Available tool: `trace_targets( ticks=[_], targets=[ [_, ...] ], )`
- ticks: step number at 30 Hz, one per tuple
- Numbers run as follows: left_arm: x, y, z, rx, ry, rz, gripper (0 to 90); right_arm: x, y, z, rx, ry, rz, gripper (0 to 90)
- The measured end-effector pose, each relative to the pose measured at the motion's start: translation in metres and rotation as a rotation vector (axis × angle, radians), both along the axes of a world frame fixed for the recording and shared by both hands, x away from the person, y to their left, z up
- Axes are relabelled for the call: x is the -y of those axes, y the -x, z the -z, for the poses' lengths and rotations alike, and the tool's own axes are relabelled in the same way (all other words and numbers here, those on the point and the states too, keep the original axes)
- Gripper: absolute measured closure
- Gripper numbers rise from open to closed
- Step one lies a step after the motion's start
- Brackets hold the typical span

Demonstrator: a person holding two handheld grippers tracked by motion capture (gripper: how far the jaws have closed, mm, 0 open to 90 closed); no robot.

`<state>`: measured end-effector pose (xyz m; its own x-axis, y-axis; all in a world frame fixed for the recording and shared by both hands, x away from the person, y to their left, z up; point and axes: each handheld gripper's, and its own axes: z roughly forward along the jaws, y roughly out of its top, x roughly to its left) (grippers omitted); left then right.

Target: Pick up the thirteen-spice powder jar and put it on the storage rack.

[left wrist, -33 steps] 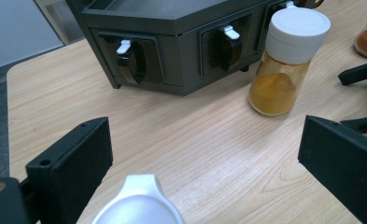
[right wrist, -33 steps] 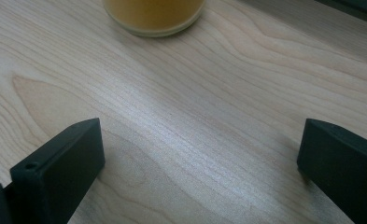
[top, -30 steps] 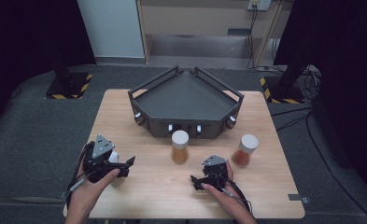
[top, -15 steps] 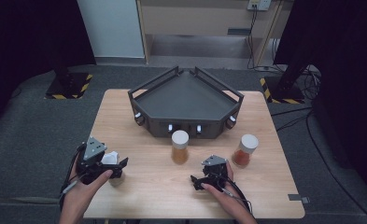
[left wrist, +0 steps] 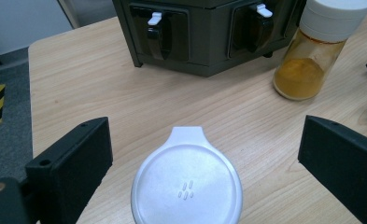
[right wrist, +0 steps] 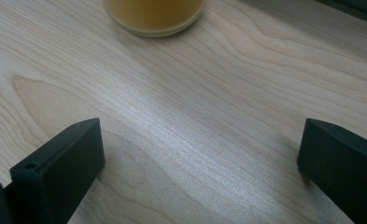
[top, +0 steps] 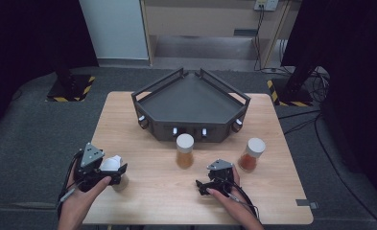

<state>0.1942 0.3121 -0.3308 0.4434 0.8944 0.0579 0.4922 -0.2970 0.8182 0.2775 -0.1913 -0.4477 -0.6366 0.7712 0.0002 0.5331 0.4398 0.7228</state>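
A jar with a white tabbed lid [left wrist: 187,186] stands near the table's front left corner, also in the high view [top: 112,165]. My left gripper [left wrist: 208,135] is open, one jaw on each side of the lid and clear of it; the high view has it at the left [top: 115,171]. My right gripper [right wrist: 203,135] is open over bare wood, seen from above at front centre [top: 206,182]. A yellow-powder jar [top: 184,151] stands just beyond it; its base [right wrist: 153,14] is at the top of the right gripper view, and it appears at the right of the left gripper view [left wrist: 321,46].
A dark angular tray [top: 191,103] with raised rails sits at the back middle of the table; white latches [left wrist: 155,18] are on its front. A jar of reddish powder [top: 251,154] stands to the right. The wooden table [top: 147,191] ends close behind both hands.
My left gripper has drawn back slightly toward the table's near left, staying around the white-lidded jar. The right gripper and the jars have not moved.
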Motion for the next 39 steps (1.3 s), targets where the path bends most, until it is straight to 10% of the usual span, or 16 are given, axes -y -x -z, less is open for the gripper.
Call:
trace_targets(
  ticks=[39],
  targets=[
    [-0.007, 0.001, 0.028, -0.046, -0.002, -0.019, 1.7, 0.0, 0.0, 0.0, 0.0, 0.0, 0.0, 0.6]
  ],
)
